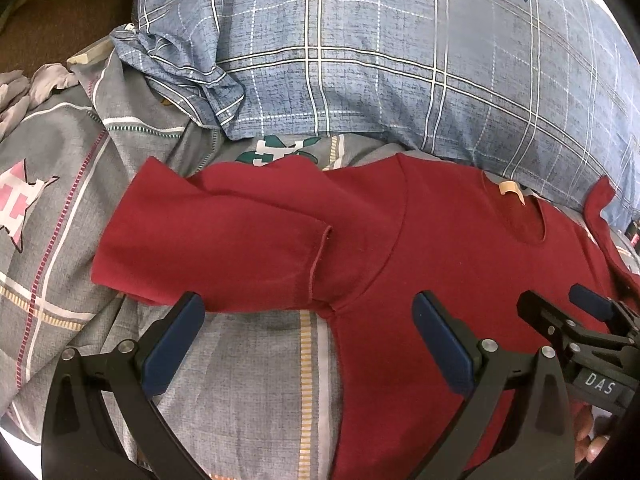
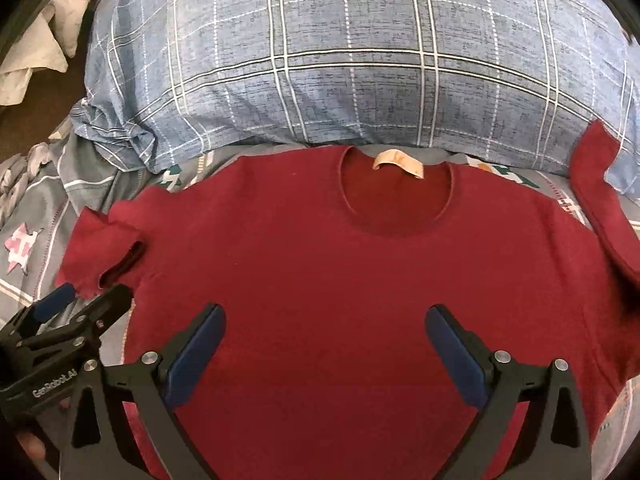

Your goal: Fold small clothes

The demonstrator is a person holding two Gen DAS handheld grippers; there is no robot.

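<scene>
A dark red small shirt [image 2: 320, 264] lies flat on the bed, its collar and tan label [image 2: 398, 162] toward the pillow. Its left sleeve [image 1: 208, 240] lies crumpled out to the side. The right sleeve [image 2: 600, 200] runs up against the pillow. My left gripper [image 1: 308, 340] is open and hovers over the left underarm, nothing between its fingers. My right gripper [image 2: 326, 344] is open above the middle of the chest, holding nothing. Each gripper shows in the other's view: the right gripper [image 1: 556, 300] and the left gripper [image 2: 90, 296].
A big blue plaid pillow [image 2: 340, 60] lies just behind the collar. The grey patterned bedsheet [image 1: 248, 392] is under everything. White cloth [image 2: 36, 52] and grey cloth [image 1: 24, 92] lie past the bed's left edge, over brown floor. A hand [image 1: 588, 440] holds the right gripper.
</scene>
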